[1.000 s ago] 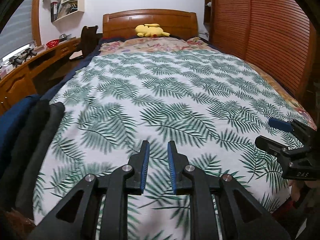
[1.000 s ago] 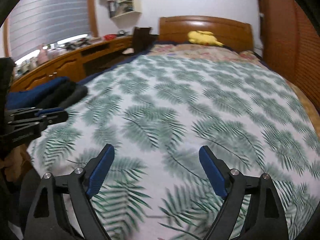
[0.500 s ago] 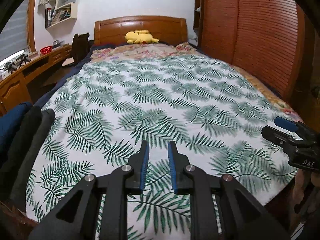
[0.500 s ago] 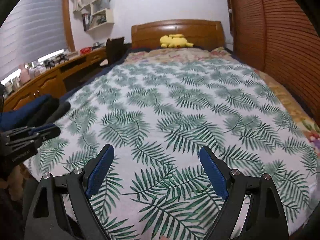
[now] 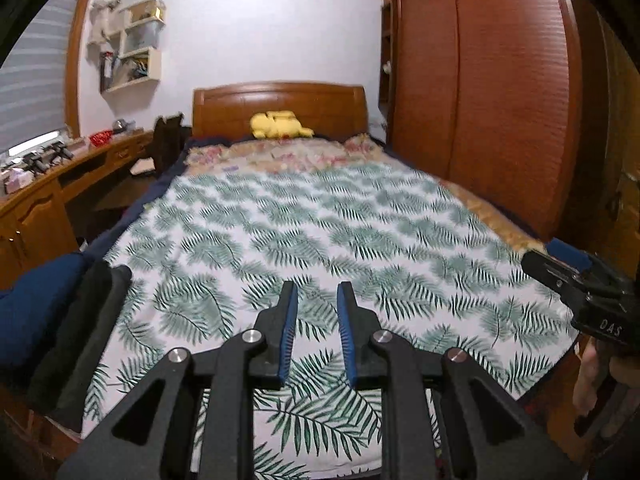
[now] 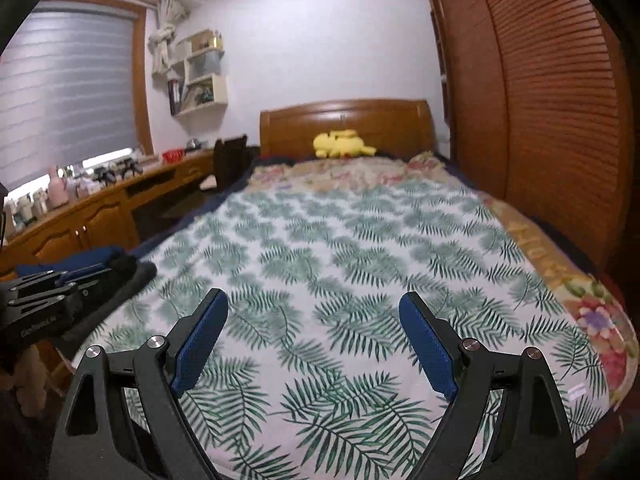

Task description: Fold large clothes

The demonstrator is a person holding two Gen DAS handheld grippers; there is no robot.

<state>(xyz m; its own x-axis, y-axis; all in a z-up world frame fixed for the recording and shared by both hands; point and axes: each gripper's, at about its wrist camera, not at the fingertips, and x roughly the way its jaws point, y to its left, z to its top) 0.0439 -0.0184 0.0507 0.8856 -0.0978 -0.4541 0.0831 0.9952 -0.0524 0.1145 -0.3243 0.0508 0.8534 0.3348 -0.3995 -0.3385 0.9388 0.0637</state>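
Black left gripper (image 5: 316, 300) and right gripper (image 6: 314, 312) hover above leaf-print sheet (image 5: 320, 240).

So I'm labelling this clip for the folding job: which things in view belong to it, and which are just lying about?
Belongs to the job:
- dark folded clothes at the bed's left edge
- leaf-print bedspread, the work surface
- left gripper, narrowly open
- right gripper, wide open

Just lying about:
- yellow plush toy
- desk clutter
- wall shelves

Dim indoor light, soft motion blur, fisheye-bent dark corners.
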